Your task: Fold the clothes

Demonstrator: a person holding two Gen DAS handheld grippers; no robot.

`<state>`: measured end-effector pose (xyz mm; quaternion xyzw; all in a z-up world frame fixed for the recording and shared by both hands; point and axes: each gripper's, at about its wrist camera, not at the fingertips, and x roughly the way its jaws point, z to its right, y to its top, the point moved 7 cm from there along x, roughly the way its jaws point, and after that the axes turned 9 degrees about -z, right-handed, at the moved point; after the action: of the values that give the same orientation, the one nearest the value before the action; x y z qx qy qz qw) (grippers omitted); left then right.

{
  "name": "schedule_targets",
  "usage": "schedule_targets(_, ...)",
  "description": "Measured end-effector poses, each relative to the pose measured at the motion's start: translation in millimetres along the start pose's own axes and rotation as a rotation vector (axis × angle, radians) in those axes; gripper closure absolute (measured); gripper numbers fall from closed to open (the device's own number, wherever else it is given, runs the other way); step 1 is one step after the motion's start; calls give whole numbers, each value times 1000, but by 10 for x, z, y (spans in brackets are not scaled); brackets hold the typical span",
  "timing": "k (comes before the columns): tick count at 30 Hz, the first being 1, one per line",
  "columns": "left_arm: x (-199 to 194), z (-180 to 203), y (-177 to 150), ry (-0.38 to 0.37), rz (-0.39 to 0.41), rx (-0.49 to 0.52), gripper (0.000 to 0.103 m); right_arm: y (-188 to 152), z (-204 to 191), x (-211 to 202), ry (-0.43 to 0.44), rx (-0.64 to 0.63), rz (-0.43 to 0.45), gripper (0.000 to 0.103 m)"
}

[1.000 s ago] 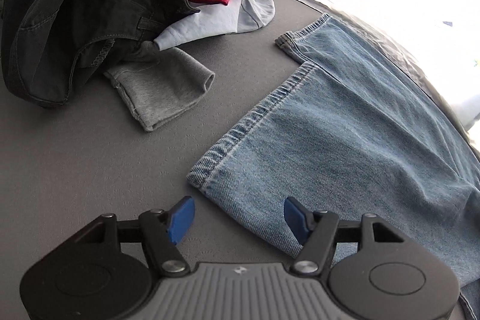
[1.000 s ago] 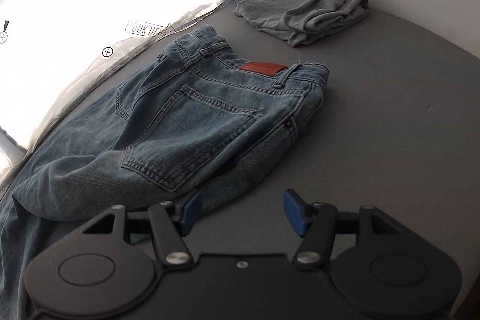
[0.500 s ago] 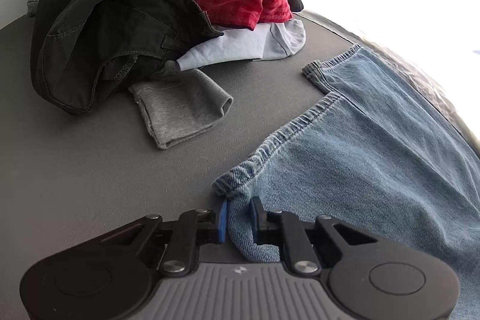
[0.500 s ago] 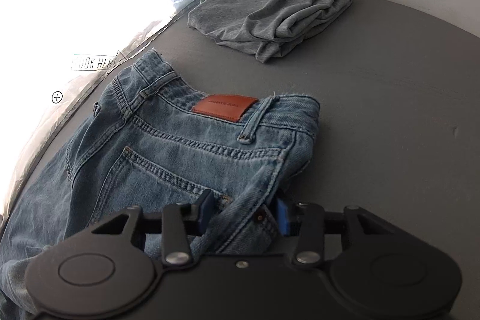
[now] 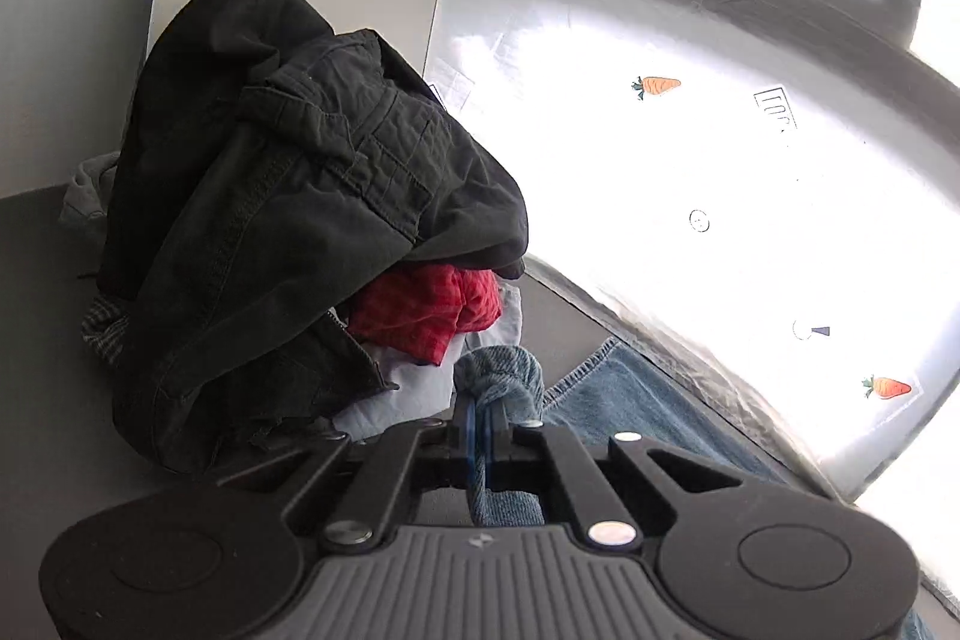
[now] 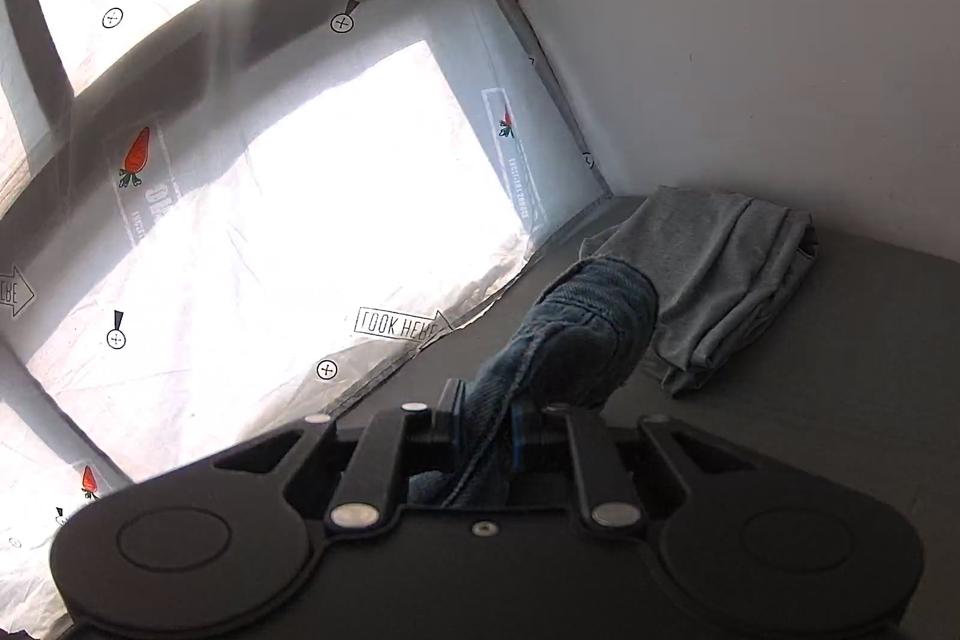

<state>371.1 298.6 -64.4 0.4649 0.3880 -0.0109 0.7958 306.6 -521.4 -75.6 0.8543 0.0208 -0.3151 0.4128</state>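
The left gripper (image 5: 480,427) was seen clenched on a bunched fold of the blue jeans (image 5: 630,400); its blue fingers (image 5: 465,430) had just been closing, with denim pinched between them and a knot of fabric standing up past the tips. The rest of the jeans was seen trailing down to the right onto the grey desk (image 5: 36,340), close to the plastic sheet (image 5: 690,160) printed with carrots that was hung over the bright window. To the left of the held cloth, a heap of garments was piled against the white wall: a black jacket (image 5: 288,196) was draped over the top, a red checked garment (image 5: 432,310) was tucked beneath it, and a pale blue piece (image 5: 408,394) was seen at the bottom, just beside the gripped denim.

In the right wrist view, the right gripper (image 6: 486,430) was likewise clenched on the jeans (image 6: 576,334), its fingers (image 6: 517,430) having just been closing on a thick roll of denim that was held up off the desk (image 6: 840,370) and stood out beyond the tips. Behind that roll, a folded grey garment (image 6: 720,268) was laid on the desk in the corner by the white wall (image 6: 750,10). The plastic sheet (image 6: 240,220), marked with arrows and carrots, was seen filling the left of this view.
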Motion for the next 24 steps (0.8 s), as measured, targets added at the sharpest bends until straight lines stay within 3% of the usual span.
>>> schedule_targets(5, -374, -500, -177, 61, -10, 31, 100, -197, 269, -252, -65, -17, -44, 87)
schedule_targets(9, -379, -973, -856, 188, -152, 100, 100, -886, 791, -48, -258, -45, -247, 83)
schedule_targets(11, -317, -1266, -1222, 235, -265, 91, 100, -1254, 1023, 25, -338, -56, -338, 79)
schedule_targets(15, -263, -1659, -1667, 292, -414, 62, 94, -1530, 1153, -10, -421, -104, -382, 71)
schedule_targets(19, -290, -1686, -1543, 252, -389, 95, 90, -1393, 1092, -52, -452, -167, -359, 62)
schedule_targets(24, -255, -1414, -1255, 135, -314, 190, 75, -1240, 941, -56, -447, -187, -303, 56)
